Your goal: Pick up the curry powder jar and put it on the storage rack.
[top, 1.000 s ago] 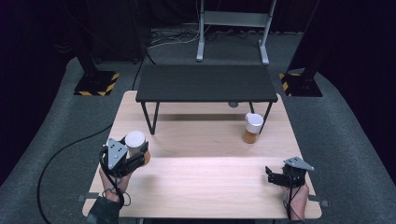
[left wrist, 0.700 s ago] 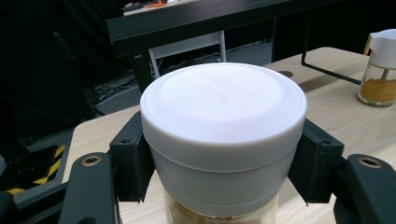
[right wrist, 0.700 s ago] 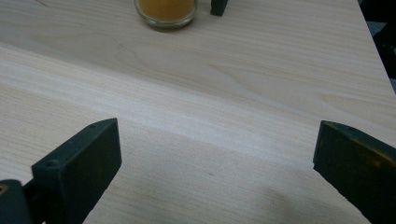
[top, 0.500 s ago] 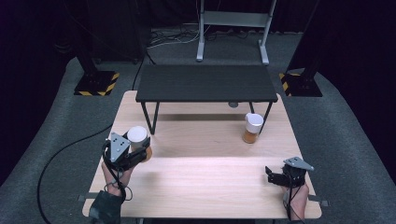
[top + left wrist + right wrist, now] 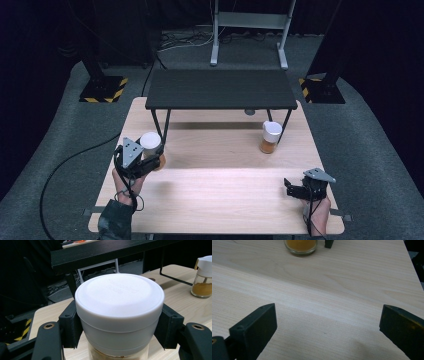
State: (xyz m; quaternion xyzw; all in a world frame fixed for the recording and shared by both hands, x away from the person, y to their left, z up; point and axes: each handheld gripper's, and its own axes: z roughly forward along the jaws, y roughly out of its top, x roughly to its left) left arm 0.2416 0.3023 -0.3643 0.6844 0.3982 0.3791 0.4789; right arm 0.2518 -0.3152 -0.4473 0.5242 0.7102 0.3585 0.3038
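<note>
While the left gripper [image 5: 150,161] clamps a white-lidded spice jar [image 5: 119,315] near the wooden table's [image 5: 220,200] left edge, the right gripper [image 5: 292,187] (jaws wide, empty) waits; placement looks undone.

Light wooden table [image 5: 215,200] carrying a low black shelf stand [image 5: 220,89] along the far edge, plus a white-lidded jar of orange powder [image 5: 269,138] by the stand's right legs, near the far right corner.
</note>
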